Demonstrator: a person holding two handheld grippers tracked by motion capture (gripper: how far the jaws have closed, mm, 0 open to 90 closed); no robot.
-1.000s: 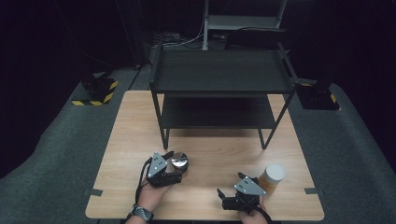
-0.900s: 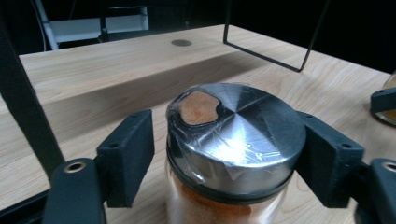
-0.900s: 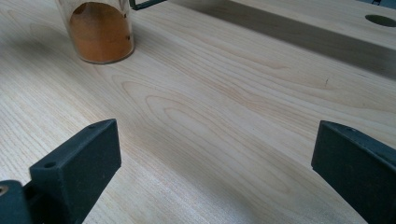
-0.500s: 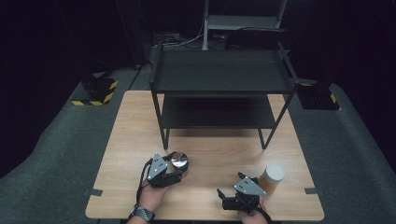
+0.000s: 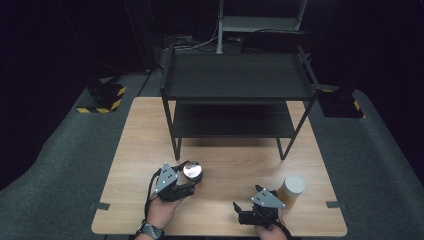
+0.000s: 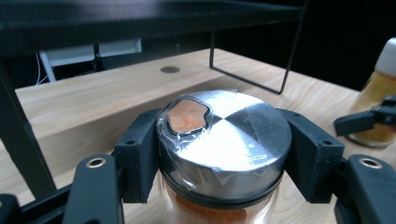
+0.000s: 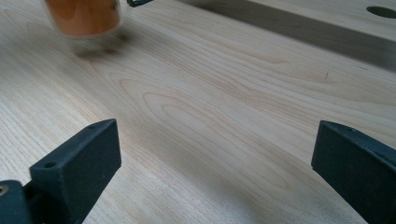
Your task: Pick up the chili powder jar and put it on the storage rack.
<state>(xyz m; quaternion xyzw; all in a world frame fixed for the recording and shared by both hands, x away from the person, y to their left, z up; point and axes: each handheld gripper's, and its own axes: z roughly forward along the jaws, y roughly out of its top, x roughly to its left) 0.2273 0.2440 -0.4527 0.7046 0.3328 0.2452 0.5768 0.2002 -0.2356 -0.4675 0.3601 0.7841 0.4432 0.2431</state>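
Note:
A glass spice jar (image 6: pixel 224 135) with a shiny metal lid and orange powder stands on the wooden table (image 5: pixel 145 135) at the front left. My left gripper (image 6: pixel 224 156) is shut on it, its black pads (image 6: pixel 137 154) pressed against both sides just under the lid. From above, the jar (image 5: pixel 193 170) sits at the tip of the left gripper (image 5: pixel 191 177). My right gripper (image 5: pixel 239 212) rests low at the front right, pointing left with its jaws wide apart. In its own view the right gripper (image 7: pixel 215 158) holds nothing, only bare wood between the jaws, and the orange jar (image 7: pixel 84 16) stands farther off.
A second jar (image 5: pixel 291 190) with a white lid and yellow-orange contents stands just right of the right gripper, also seen as the white-lidded jar (image 6: pixel 380 93). A black two-tier metal rack (image 5: pixel 235 82) takes up the table's far half. Grey carpet surrounds the table.

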